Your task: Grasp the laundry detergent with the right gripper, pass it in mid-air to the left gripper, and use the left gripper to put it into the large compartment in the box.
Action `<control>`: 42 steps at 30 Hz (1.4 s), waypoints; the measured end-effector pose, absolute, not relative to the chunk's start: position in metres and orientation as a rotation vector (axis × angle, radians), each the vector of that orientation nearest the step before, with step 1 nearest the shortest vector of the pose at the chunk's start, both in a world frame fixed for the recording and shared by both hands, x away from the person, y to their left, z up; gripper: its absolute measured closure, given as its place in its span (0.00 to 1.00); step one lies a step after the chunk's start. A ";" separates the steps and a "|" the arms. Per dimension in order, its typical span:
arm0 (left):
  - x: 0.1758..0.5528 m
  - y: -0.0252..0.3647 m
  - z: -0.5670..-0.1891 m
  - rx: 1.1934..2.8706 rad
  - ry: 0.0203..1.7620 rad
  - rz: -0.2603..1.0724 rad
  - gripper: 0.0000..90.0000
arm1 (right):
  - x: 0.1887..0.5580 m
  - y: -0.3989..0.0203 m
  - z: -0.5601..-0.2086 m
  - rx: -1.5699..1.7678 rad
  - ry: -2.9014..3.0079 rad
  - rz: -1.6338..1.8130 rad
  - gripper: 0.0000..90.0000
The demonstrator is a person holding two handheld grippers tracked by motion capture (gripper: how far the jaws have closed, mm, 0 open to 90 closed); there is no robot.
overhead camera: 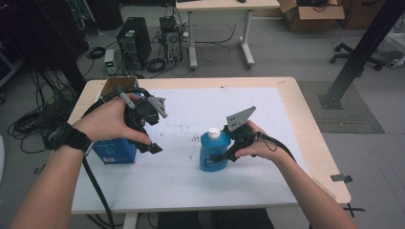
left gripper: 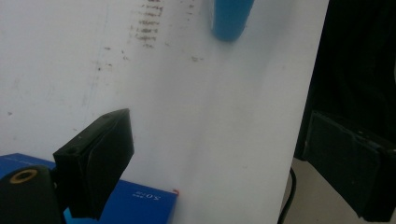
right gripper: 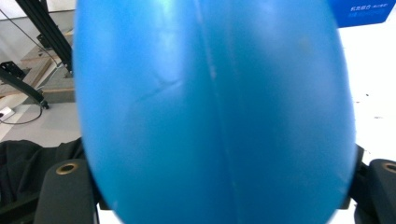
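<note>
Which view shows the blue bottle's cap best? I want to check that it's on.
The high view: the blue bottle stands whole on the table, white cap on, the right gripper around its body. The right gripper view shows its blue side close up, the left gripper view a blurred part of its body.

This is looking like a robotics or engineering lab rather than a home or shop. A desktop computer tower (overhead camera: 134, 40) is sitting straight on the grey floor with a second open machine (overhead camera: 171, 38) beside it, and loose cables (overhead camera: 33, 121) are trailing and coiling all around them. A plain wooden work table (overhead camera: 305, 124) with a white sheet (overhead camera: 191, 181) over it is standing in the middle, another bare desk (overhead camera: 224, 5) is standing farther back, and a black metal frame strut (overhead camera: 363, 47) is leaning up at the right. A cardboard box (overhead camera: 310, 14) and an office chair base (overhead camera: 356, 57) are lying about behind, and black tape marks (overhead camera: 341, 178) are sticking to the floor.
</note>
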State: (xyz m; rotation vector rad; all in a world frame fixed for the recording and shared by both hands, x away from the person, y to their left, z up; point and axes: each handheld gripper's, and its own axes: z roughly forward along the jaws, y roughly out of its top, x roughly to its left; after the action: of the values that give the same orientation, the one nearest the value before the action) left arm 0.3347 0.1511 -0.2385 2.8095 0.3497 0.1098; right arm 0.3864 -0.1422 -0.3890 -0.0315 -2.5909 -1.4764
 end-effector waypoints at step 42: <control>0.332 0.151 -0.218 2.784 0.332 0.156 0.10 | 0.380 -0.137 -0.347 -0.009 -2.652 -1.524 0.46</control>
State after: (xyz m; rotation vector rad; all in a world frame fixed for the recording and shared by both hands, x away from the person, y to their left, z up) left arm 0.3321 0.1510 -0.2178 2.7842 0.3316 0.1558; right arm 0.3803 -0.1373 -0.3468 -0.0091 -2.6517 -1.5244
